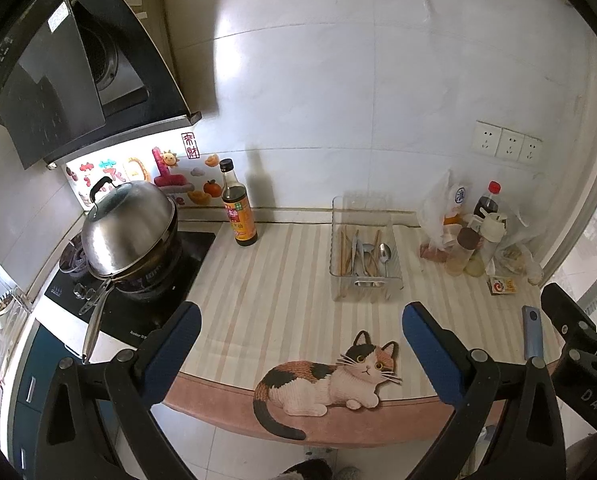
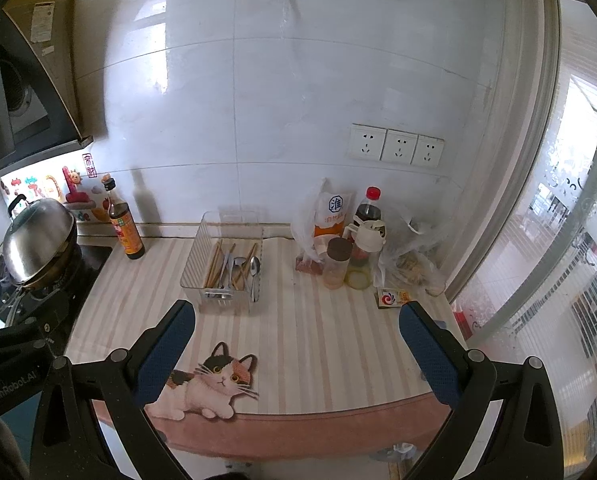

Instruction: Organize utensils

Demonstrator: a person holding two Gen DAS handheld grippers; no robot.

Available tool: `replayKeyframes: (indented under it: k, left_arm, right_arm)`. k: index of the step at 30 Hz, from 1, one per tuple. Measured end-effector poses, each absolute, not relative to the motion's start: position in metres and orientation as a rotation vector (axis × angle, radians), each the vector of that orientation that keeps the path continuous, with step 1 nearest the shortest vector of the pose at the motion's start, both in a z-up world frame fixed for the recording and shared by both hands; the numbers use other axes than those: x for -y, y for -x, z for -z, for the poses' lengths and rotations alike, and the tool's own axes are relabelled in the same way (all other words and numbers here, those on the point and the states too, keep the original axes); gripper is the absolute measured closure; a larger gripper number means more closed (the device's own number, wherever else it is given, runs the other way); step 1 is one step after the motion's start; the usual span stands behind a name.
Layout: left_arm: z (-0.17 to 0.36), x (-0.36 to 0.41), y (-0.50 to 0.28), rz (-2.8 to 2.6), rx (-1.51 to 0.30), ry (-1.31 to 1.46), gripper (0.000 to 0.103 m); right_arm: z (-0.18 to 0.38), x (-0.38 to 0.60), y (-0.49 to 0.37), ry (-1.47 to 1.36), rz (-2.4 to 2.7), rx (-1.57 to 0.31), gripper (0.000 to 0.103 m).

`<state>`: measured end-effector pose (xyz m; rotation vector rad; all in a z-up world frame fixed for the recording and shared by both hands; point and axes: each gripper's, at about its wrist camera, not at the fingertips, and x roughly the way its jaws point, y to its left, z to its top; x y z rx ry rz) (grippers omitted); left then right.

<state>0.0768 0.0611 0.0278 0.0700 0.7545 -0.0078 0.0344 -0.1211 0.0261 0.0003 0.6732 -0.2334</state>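
Left gripper [image 1: 298, 344]: jaws spread wide, nothing between them, hovering at the near edge of the counter, blue-padded fingers [image 1: 174, 344] pointing toward the wall. Right gripper [image 2: 296, 344]: likewise wide apart and holding nothing, same low forward pose at the counter's edge.

Clear plastic tray [image 1: 338, 280], centre of the left wrist view, a little right of middle; rectangular, ribbed walls, standing on the striped mat [image 1: 266, 280]. Inside it: wooden chopsticks [image 1: 343, 252] along the left side, metal spoons [image 1: 384, 254] beside them, bowls shiny, handles toward the camera. Utensils overlap; exact count unclear.

Mat: pale stripes, cat picture [image 1: 330, 380] at its near edge. Dark glass sauce bottle [image 1: 238, 208] upright, left of tray. Steel domed lid [image 1: 126, 228] over a pan, far left. Bagged goods and bottles [image 2: 354, 248] clustered right of tray.
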Motion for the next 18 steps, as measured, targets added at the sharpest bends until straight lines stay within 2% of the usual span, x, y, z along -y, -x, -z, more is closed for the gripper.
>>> replayKeyframes:
  k: [18]
  left_arm:
    - [-0.0343,-0.0585,-0.0752,0.009,-0.745,-0.070,0.000]
  right_arm:
    - [-0.0306,0.1250,-0.0277,0.012,0.224,-0.664,0.000]
